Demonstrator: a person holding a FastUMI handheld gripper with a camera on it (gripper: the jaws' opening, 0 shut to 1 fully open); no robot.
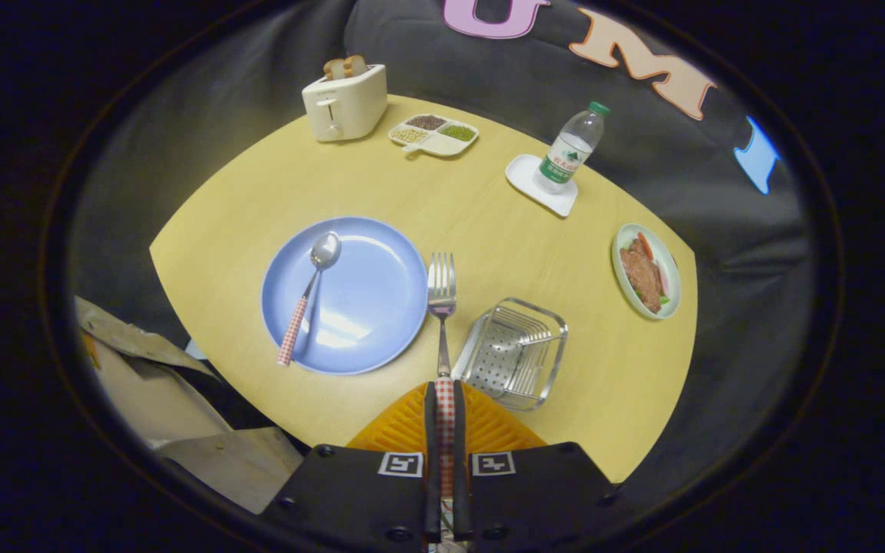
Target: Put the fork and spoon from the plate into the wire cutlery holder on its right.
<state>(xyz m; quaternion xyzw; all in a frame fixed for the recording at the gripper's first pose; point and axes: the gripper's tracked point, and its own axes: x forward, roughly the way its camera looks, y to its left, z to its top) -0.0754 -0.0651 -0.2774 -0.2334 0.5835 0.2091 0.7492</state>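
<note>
The gripper [445, 399] has its two fingers closed tight on the checked handle of the fork [442, 307], which sticks out straight ahead toward 12 o'clock, tines up over the gap between the plate [366, 307] and the holder [515, 352]. The fork looks lifted clear of the table, though the height is hard to judge from above. The spoon [308, 296] lies on the plate, bowl at about 12 o'clock and checked handle running down to 7 o'clock past the rim.

Main risk, as I judge it: the holder sits just at 1 o'clock from the fingers, so the swing across is short and the long fork could clip the near wire rim and push the light basket (it looks easy to shove). The grip is far back on the handle, so a knock at the tines could twist the fork in the pads. Released too flat, it may lie across the rim instead of dropping inside.
</note>
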